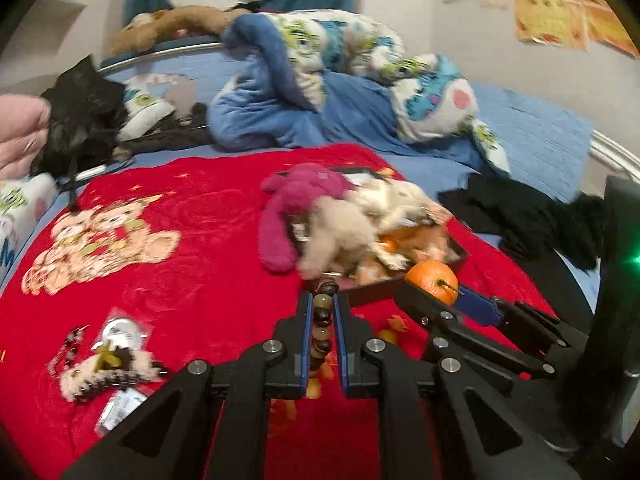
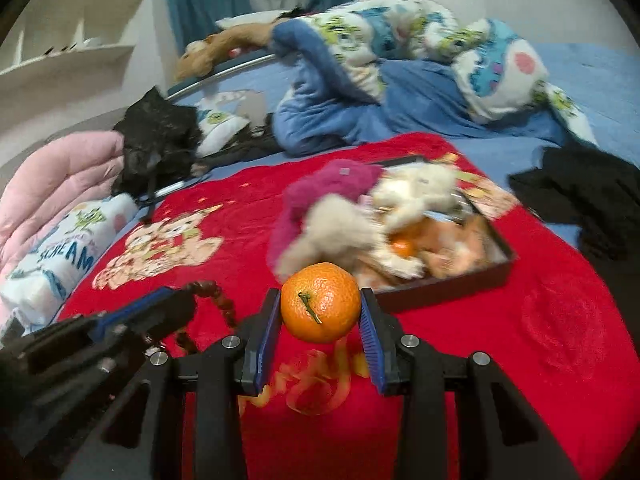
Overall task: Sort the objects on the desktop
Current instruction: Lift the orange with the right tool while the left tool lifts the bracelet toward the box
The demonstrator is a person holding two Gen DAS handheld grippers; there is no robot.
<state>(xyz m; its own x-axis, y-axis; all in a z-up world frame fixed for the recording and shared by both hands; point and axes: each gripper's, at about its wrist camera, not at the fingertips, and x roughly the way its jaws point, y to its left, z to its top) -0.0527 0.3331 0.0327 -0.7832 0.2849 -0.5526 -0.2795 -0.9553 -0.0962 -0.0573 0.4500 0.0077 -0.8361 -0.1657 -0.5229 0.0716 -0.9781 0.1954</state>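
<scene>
Orange (image 2: 320, 307): sitting between the right gripper (image 2: 320, 322) fingers, clamped at its widest part, stem facing the camera, hanging above the red blanket (image 2: 540, 320).
Orange handling: looking light, round and slightly soft-skinned; likely rolling out if squeezed off-centre, so the grip across the middle is suiting it; hard squeezing is risking a bruise.
Beads (image 1: 322, 328): running lengthwise between the left gripper (image 1: 322, 312) fingers, which are closed on the string.
Beads handling: hard, smooth and probably slippery; the loose loop is drooping, so holding several beads at once seems safer than pinching one.
Tray (image 2: 502, 270): lying just ahead of both pairs of fingers, heaped with plush toys (image 2: 340, 216) and another orange; its near rim is just beyond the held orange.
Likely step: both loads are apparently being carried toward the tray.
Left of the left fingers: a hair clip (image 1: 108, 368) and small packets are lying on the blanket.
Farther out: bedding is piling up well beyond the tray.
</scene>
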